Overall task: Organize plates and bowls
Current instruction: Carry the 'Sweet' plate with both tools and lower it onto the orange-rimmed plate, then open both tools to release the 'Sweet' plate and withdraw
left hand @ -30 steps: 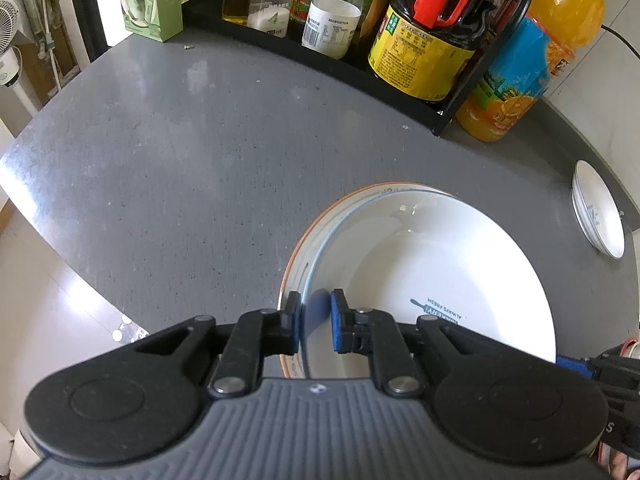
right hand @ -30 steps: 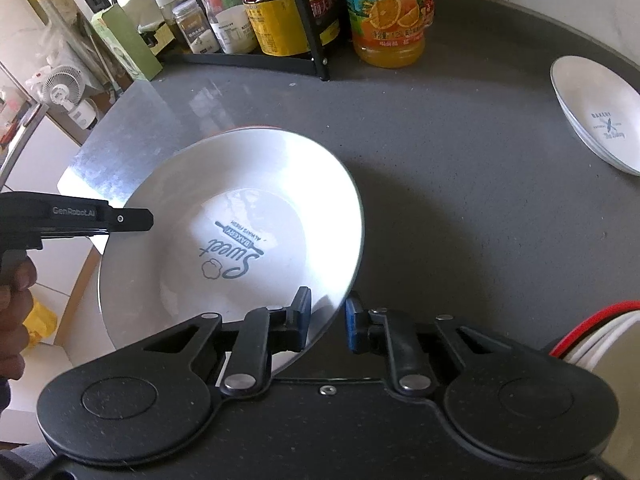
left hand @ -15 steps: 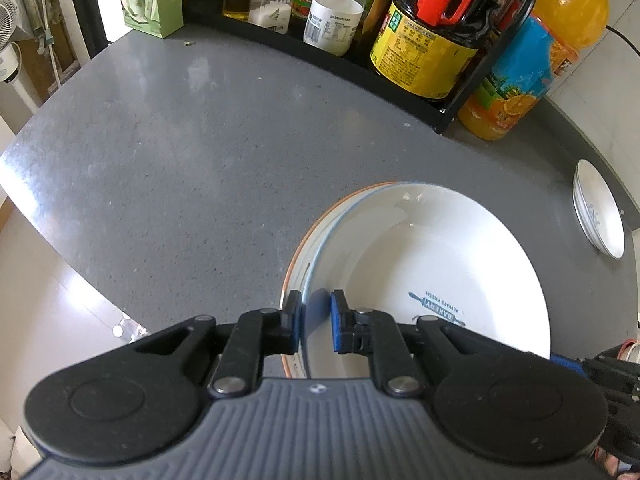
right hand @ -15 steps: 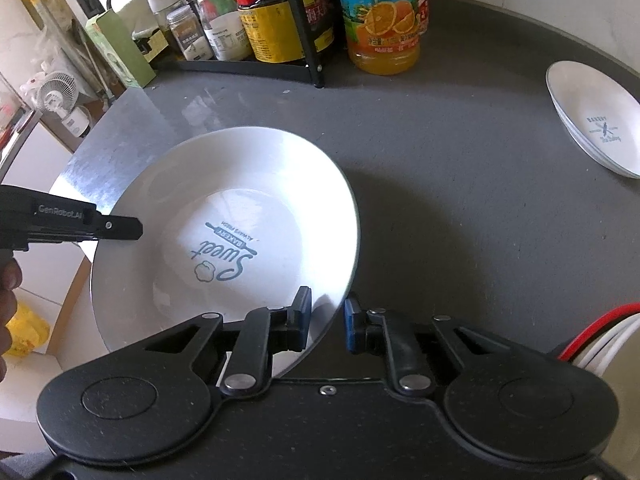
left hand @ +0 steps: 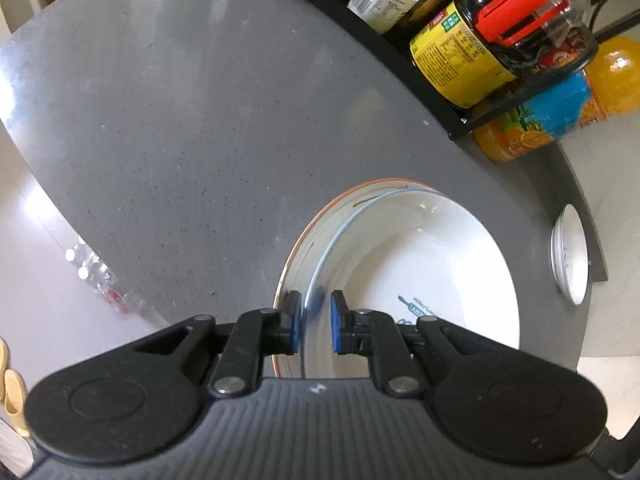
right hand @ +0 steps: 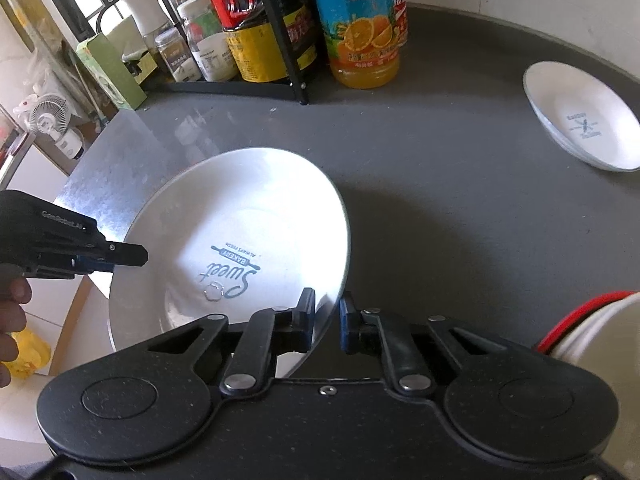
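The white bowl (right hand: 240, 248) with the blue "Sweet" print sits near the front edge of the grey counter (right hand: 460, 168), nested on an orange-rimmed plate (left hand: 320, 232) underneath it. The left tool (left hand: 314, 328) is clenched on the bowl's rim at one side, one blue pad inside and one outside. The right tool (right hand: 324, 318) has closed onto the opposite rim and grips it as well. A second white bowl (right hand: 582, 116) rests well apart, toward the counter's far right edge. At the back stand an orange juice bottle (right hand: 362, 28) and a black rack (right hand: 288, 60) of sauce bottles and jars.
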A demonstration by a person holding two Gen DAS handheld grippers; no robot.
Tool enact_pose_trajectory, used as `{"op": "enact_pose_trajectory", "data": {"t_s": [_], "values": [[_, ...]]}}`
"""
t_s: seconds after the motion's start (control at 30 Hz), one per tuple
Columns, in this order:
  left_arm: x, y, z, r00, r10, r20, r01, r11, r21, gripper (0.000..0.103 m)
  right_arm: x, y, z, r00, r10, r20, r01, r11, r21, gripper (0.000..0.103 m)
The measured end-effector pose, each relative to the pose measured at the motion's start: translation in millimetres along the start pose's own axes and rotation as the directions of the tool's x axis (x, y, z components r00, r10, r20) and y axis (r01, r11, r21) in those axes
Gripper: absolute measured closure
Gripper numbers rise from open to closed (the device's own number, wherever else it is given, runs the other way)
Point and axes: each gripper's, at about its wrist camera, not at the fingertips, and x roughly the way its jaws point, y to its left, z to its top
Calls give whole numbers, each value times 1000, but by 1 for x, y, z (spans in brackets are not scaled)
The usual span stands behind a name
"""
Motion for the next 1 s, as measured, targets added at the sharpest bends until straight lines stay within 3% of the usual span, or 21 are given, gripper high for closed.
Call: {"op": "enact_pose_trajectory", "data": {"t_s": [0.4,0.53,0.7,1.0], "values": [[11,-6,0,1000,8,-24,-7,1000,27,88,-10,3,2,999,-39,34,39,999,-5,94],[12,-6,2,999,5,-47,-4,1000,25,81,-9,4,4,998,-46,34,46,999,-4,94],[1,-17,-1,999,36,-12,-35,997,76,69,-2,4,5,999,-49,23,50,999,-10,93],[-9,-25,-2,993,106,58,-114,981,159,68,15,11,6,999,-52,10,52,998,-26,91]]}}
